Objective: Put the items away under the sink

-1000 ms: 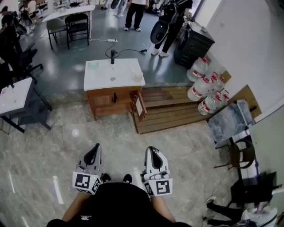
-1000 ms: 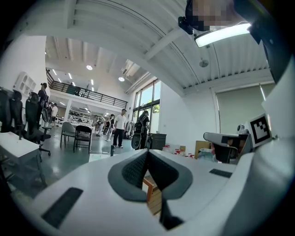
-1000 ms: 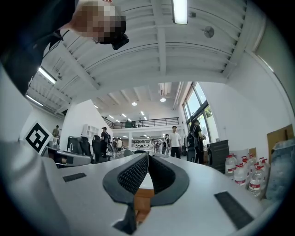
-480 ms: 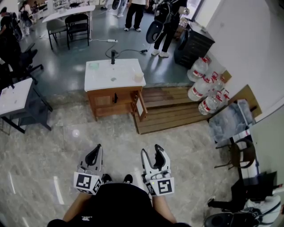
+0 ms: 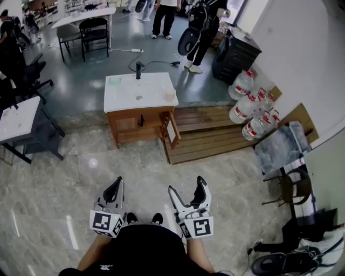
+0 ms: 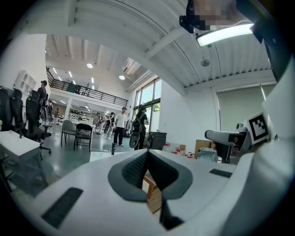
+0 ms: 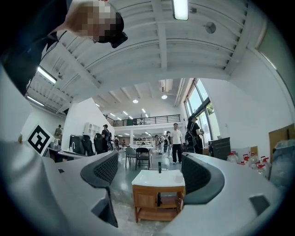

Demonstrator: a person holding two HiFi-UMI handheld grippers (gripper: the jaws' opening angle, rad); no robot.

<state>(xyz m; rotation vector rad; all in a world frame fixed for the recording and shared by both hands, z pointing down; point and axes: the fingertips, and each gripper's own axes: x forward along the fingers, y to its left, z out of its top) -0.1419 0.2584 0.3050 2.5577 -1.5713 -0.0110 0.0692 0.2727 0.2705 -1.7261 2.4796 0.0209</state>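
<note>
A wooden sink cabinet with a white basin top and a black faucet stands on the floor some way ahead of me. Its right door hangs open. On the top rest a small green item and a pale cup. My left gripper is held low in front of me, shut and empty. My right gripper beside it has just been opening and stands wide with nothing between its jaws. The right gripper view frames the cabinet far off between the pads.
A low wooden platform lies to the right of the cabinet, with several large water jugs by the wall. A white table is at the left, a black cabinet at the back right. People stand behind; a cable runs across the floor.
The right gripper's jaws have spread from shut to wide open. The left gripper and the cabinet look the same.
</note>
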